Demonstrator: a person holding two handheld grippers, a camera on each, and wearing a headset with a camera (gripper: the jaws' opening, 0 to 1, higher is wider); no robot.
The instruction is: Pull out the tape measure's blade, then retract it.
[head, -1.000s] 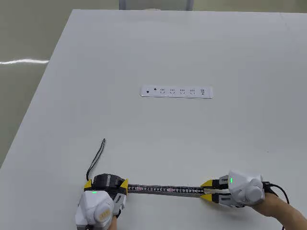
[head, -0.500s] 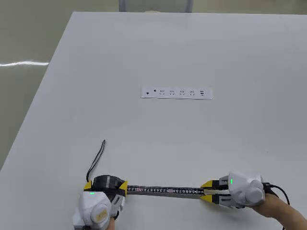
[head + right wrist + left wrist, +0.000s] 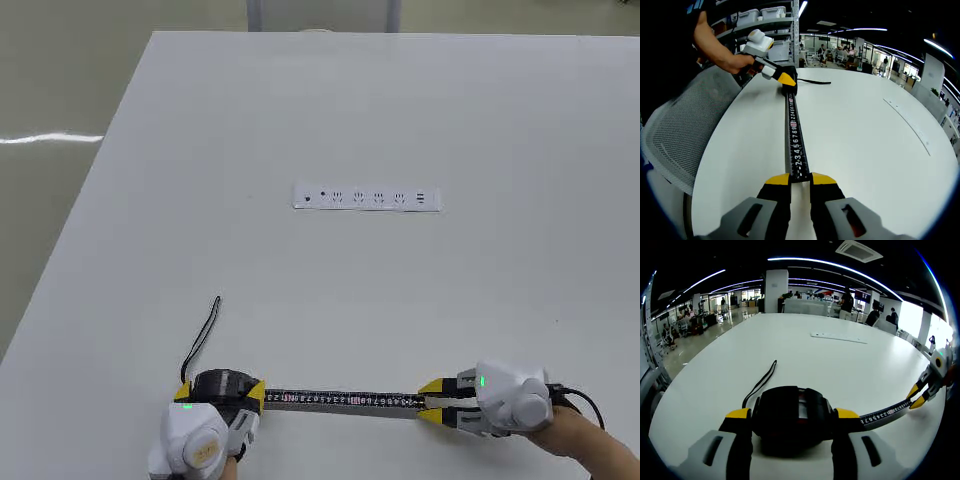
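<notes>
Your left gripper (image 3: 220, 391) clamps the tape measure (image 3: 790, 415) near the bench's (image 3: 400, 280) front edge; your right gripper (image 3: 430, 399) pinches the blade (image 3: 794, 135) tip.

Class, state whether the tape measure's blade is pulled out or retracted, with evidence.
Pulled out: the numbered blade stretches across the table from the case in the left tongs to the right tongs, shut on its tip.

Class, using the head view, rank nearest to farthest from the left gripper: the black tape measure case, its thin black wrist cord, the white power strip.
1. Black tape measure case, clamped in the left gripper.
2. Thin black wrist cord, trailing beyond the case.
3. White power strip, mid-table, farthest.
</notes>
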